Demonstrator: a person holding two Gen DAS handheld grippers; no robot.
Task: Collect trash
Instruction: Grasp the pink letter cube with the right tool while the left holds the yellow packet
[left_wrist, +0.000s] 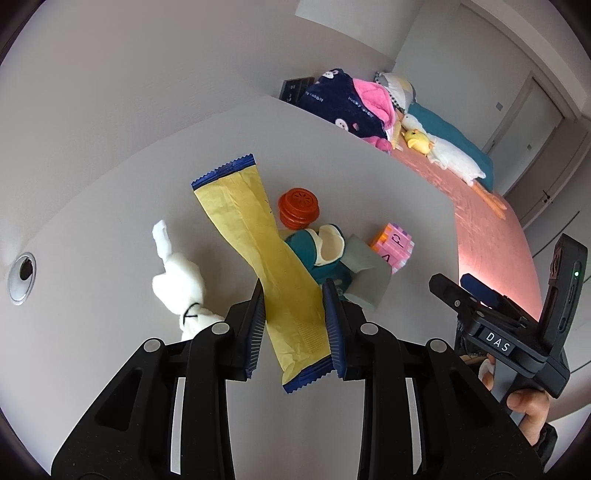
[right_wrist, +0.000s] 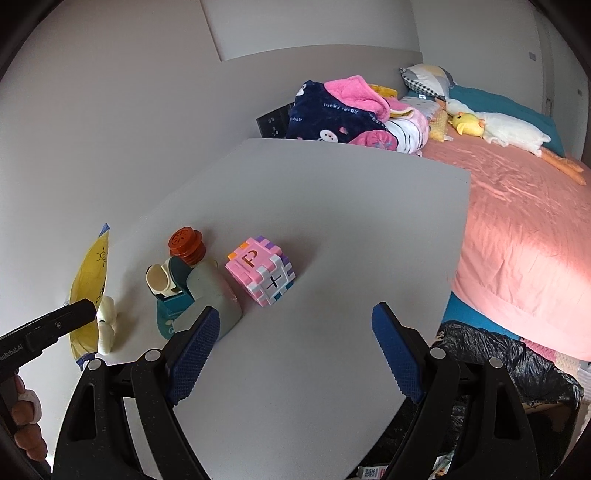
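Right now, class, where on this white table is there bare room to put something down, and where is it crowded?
Free: the wide stretch of the white table between the pink letter cube and the edge beside the pink bed, and the far end. Crowded: the cluster of orange cap, teal bottle, grey container and white plush toy.

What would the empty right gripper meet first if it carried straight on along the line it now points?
Probably bare tabletop. The open right gripper aims down at the empty stretch just right of the pink letter cube; the grey bottle lies left of its line. Depth is hard to judge, so the cube could be clipped.
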